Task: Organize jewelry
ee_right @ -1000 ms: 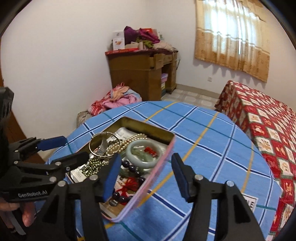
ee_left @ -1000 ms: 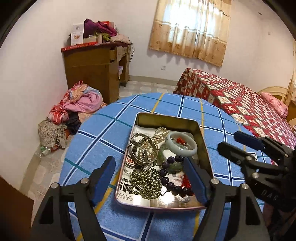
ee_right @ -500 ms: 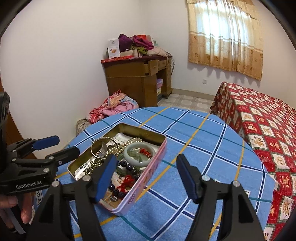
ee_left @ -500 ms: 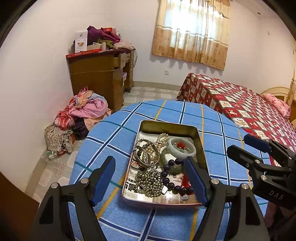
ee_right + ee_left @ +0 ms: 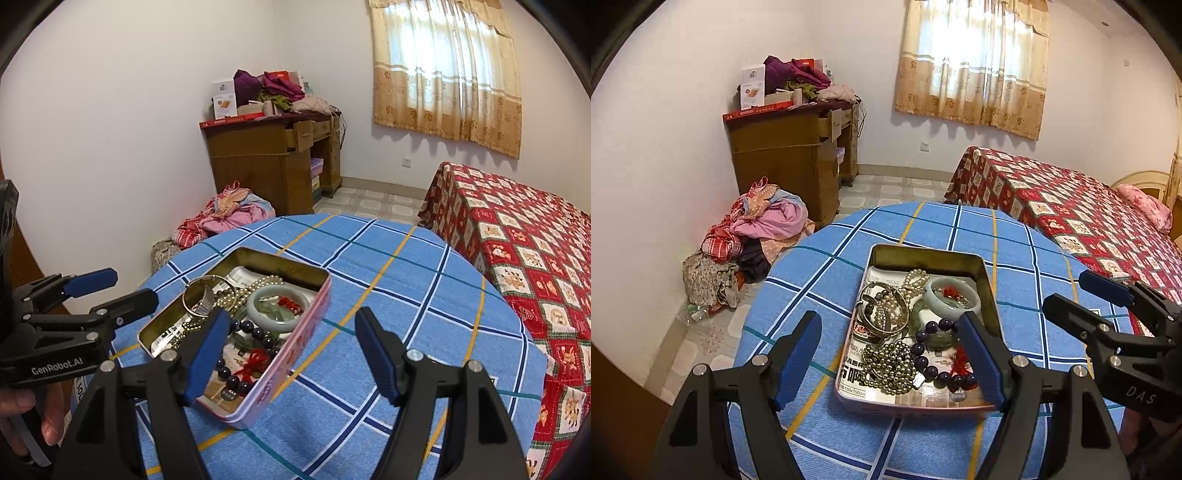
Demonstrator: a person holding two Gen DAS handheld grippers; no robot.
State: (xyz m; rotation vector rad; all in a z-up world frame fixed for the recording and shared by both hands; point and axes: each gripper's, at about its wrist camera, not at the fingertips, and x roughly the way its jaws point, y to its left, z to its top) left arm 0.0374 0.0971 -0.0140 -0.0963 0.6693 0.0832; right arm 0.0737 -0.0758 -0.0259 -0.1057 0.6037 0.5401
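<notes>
A pink metal tin point(image 5: 925, 253) point(image 5: 295, 334) sits on the blue plaid table. It holds a jade bangle point(image 5: 953, 300) point(image 5: 277, 306), silver bangles point(image 5: 882, 308) point(image 5: 201, 299), a pearl string point(image 5: 916, 278), a dark purple bead bracelet point(image 5: 929, 356) point(image 5: 240, 326), a metallic bead bracelet point(image 5: 892, 365) and a red cord point(image 5: 255, 360). My left gripper point(image 5: 890, 363) is open and empty, held above the tin's near end. My right gripper point(image 5: 290, 354) is open and empty, above the tin's right side. Each gripper shows in the other's view point(image 5: 1086, 295) point(image 5: 110, 291).
The round table point(image 5: 820, 280) point(image 5: 424, 295) has a blue checked cloth. A bed with a red patterned cover point(image 5: 1071, 210) point(image 5: 517, 229) stands at the right. A wooden desk point(image 5: 790, 155) point(image 5: 273, 155) and a heap of clothes point(image 5: 757, 225) on the floor are beyond the table at the left.
Both grippers have pulled back and up from the tin, so more of the table and room shows. Both stay open and empty. The tin has not moved.
</notes>
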